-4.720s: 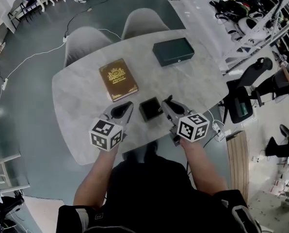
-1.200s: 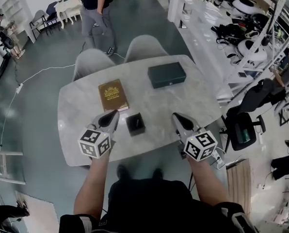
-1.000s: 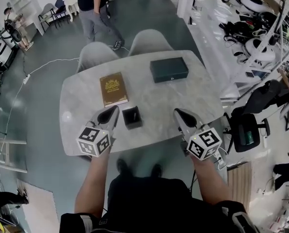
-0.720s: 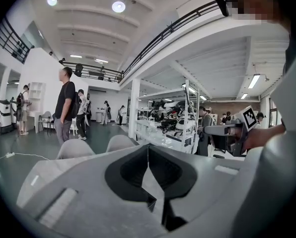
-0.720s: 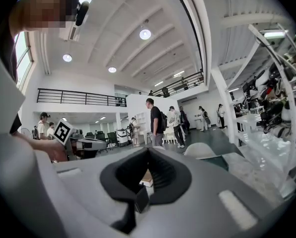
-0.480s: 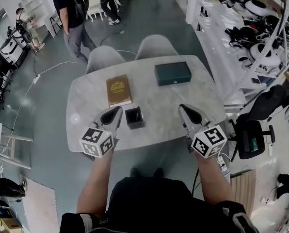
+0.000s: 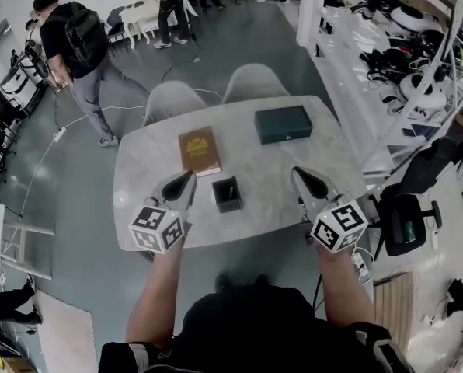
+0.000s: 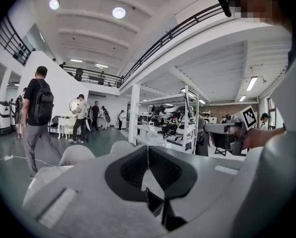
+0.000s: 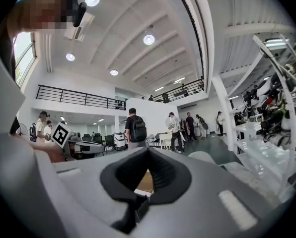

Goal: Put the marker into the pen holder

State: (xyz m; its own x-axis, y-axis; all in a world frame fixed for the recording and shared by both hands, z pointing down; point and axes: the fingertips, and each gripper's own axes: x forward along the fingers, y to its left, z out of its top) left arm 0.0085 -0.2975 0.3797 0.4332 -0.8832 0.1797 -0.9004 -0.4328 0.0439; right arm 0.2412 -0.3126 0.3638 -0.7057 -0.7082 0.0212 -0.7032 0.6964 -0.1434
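A black square pen holder [image 7: 228, 195] stands on the grey table [image 7: 146, 185] near its front edge. A thin dark marker [image 7: 223, 188] leans inside it; its tip [image 8: 147, 190] pokes up from the holder. My left gripper [image 7: 188, 178] hangs just left of the holder, shut and empty. Well to the holder's right, my right gripper [image 7: 297, 174] hangs shut and empty too. In the left gripper view the left gripper's [image 8: 148, 155] jaws meet with nothing between them. The right gripper view shows the right gripper's [image 9: 148, 153] jaws the same way.
A brown book [image 7: 200, 151] lies behind the holder, and a dark green box [image 7: 283, 124] sits at the table's back right. Two grey chairs [image 7: 173, 99] stand beyond the table. A person with a backpack [image 7: 76, 49] walks at the far left. An office chair [image 7: 398, 224] stands to the right.
The right gripper, earlier close beside the holder, has drawn away to the right. Both grippers stay shut. The person in the background has walked to the left.
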